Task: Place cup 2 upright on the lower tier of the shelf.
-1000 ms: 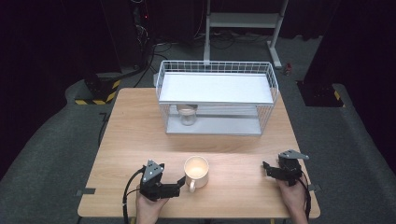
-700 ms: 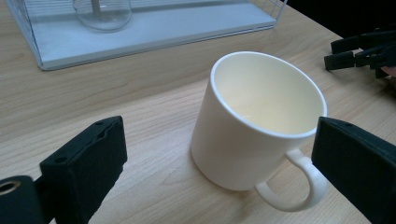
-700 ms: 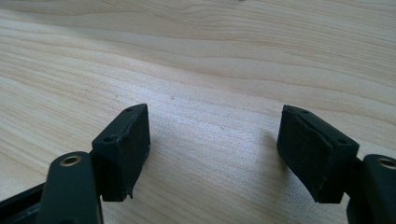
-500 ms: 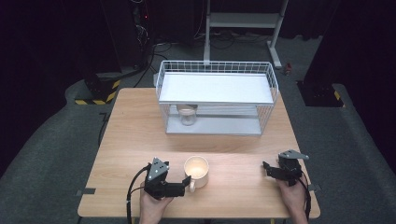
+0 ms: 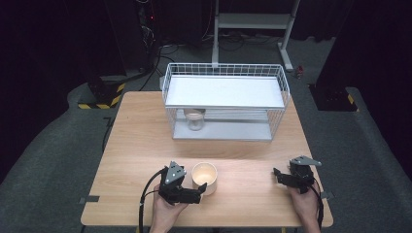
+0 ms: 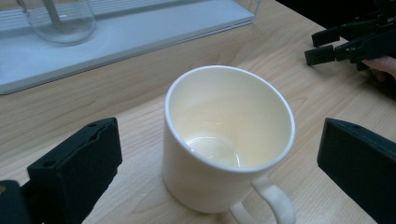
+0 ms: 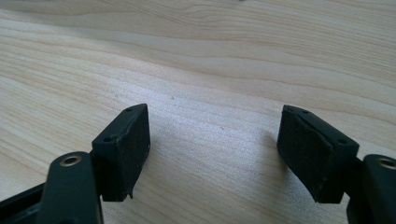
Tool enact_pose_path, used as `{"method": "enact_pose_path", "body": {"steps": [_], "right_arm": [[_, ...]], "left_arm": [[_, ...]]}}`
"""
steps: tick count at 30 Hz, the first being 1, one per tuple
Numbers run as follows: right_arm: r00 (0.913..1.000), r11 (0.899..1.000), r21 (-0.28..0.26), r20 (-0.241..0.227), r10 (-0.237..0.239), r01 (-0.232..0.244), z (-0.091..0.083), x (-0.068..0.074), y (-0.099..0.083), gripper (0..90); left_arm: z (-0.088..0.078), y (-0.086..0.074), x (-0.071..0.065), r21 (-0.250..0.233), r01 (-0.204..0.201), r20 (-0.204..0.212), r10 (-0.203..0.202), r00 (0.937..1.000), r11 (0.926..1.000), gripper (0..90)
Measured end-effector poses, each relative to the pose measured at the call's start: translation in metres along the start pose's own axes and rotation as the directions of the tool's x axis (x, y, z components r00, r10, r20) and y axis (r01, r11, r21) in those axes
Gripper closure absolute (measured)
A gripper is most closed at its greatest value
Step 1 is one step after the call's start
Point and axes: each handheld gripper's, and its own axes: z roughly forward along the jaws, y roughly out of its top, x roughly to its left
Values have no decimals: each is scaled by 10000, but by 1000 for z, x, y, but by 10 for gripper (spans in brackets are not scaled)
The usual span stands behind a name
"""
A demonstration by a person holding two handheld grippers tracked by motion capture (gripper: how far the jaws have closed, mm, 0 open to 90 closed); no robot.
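Left gripper view: cream mug (image 6: 229,144) upright on the desk (image 6: 140,121), handle toward the camera, between the left claw's (image 6: 224,163) wide pads, which have just been opening and clear it. Right claw (image 7: 224,154) rests wide, empty. Beyond, a wire rack (image 5: 226,104) shelters a glass jar (image 6: 58,18); nothing obstructs.
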Motion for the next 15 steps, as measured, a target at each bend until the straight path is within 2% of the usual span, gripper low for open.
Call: {"method": "enact_pose_path", "body": {"steps": [9, 15], "right_arm": [[10000, 10000, -4, 0, -18, 18, 0, 0, 0, 259], [10000, 10000, -1, 6, -3, 3, 0, 0, 0, 259]], "left_arm": [[13, 4, -5, 294, -164, 101, 161, 9998, 9994, 5], [21, 6, -7, 458, -413, -44, 415, 9991, 9981, 5]]}}
